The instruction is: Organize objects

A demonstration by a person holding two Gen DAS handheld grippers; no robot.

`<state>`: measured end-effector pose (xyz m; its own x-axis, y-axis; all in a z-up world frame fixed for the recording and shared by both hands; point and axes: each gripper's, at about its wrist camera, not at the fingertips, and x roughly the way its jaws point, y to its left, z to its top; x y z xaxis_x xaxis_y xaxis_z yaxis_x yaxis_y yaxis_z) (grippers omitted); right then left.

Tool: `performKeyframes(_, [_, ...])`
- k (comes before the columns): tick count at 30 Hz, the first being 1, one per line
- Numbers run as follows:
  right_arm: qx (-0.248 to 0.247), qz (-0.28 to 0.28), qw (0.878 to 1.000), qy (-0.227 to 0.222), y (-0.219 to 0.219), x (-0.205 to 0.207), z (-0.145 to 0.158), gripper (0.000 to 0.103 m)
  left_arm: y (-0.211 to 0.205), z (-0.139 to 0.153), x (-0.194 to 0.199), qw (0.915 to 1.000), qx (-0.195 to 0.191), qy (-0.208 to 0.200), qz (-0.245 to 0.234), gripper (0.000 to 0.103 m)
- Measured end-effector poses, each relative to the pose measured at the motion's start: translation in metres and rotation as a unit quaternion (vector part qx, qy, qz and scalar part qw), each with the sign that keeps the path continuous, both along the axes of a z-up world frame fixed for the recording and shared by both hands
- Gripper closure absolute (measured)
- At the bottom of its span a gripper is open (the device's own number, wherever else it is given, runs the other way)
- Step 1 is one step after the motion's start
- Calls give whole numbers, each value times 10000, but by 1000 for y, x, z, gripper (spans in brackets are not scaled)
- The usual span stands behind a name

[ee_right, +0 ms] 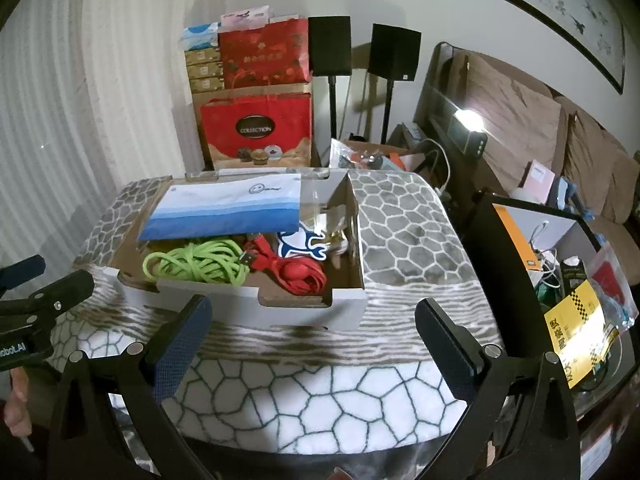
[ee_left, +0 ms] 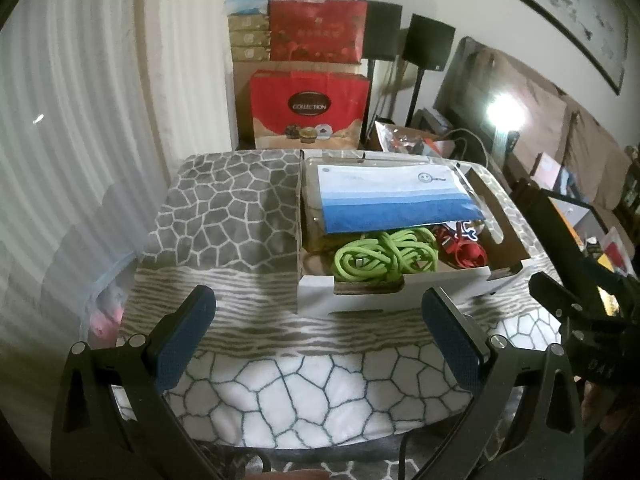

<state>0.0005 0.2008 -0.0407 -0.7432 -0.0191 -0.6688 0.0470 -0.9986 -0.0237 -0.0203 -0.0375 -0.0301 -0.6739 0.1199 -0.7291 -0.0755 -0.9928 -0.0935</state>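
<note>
Both hand-held grippers hung wide open and empty over the near edge of the counter (ee_left: 224, 216), which was draped in a stone-patterned cloth. The left hand-held gripper (ee_left: 320, 344) and the right hand-held gripper (ee_right: 316, 346) touched nothing, their blue pads (ee_left: 182, 340) spread well apart, short of the cardboard box (ee_left: 352, 296) standing on the cloth.

Much of the sorting looked done — inside the box lay a coiled green cable (ee_right: 200, 266), a red cable (ee_right: 296, 272) beside it, a blue-and-white whale-shaped sticker (ee_right: 300, 242) and a blue-and-white pouch (ee_right: 228, 208) resting across the far part of the contents. No loose item showed on the cloth around the box. A cluttered bin (ee_right: 560, 280) to the right, with a yellow packet (ee_right: 576, 324) among wires, may have held what was left to sort; the pictures did not settle that.
</note>
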Motion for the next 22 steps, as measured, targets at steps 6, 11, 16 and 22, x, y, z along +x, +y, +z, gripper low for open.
performKeyframes(6, [-9,6,10000,-24,-1,-1,-1,1,-3,0,-1,10000,33,26,66,0])
performKeyframes(11, [-21,7,10000,-36,-1,0,-1,1,-3,-1,-1,10000,-8,23,61,0])
performKeyframes(16, [-11,12,10000,-33,-2,0,-1,1,-4,-3,-2,10000,7,-13,58,0])
performKeyframes(22, [-24,17,10000,-61,-5,1,-1,1,-3,-3,-3,10000,-28,-53,53,0])
